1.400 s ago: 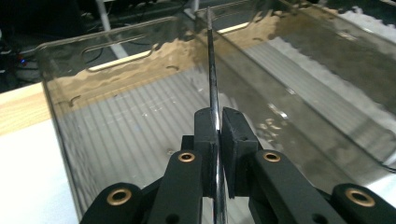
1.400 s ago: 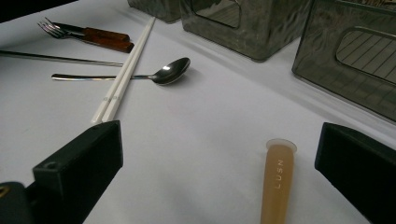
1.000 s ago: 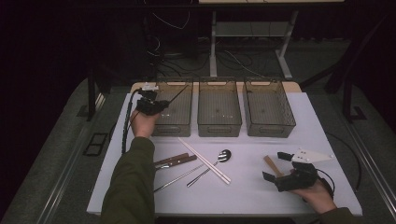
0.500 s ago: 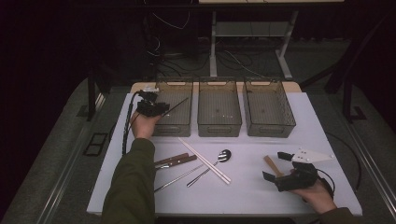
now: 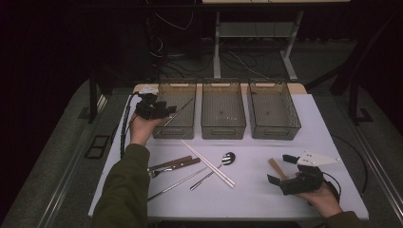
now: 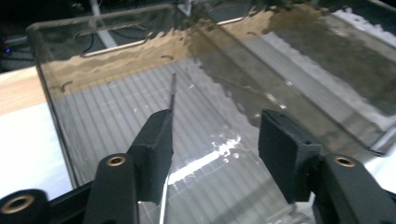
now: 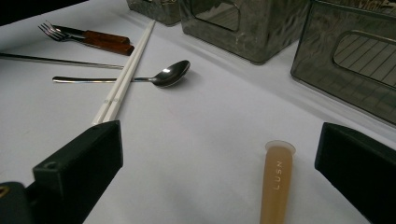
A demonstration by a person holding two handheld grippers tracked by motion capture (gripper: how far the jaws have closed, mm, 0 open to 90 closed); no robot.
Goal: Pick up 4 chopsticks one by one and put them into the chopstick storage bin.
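One thin metal chopstick [image 5: 178, 112] leans in the far-left bin [image 5: 177, 124], between the left tongs [image 5: 164, 112], whose jaws have just been opening, releasing it. Right tongs [image 5: 280, 169] gape. Stiff, light, slippery: probably best pinched mid-shaft.

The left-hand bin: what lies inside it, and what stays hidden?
Inside the left-hand bin one thin metal stick leans on the ribbed floor. The open left gripper covers its near end.

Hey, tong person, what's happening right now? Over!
Left tongs just opening over the left bin, thin metal stick slipping free. Right tongs open, waiting by the tan stick. Nothing blocking.
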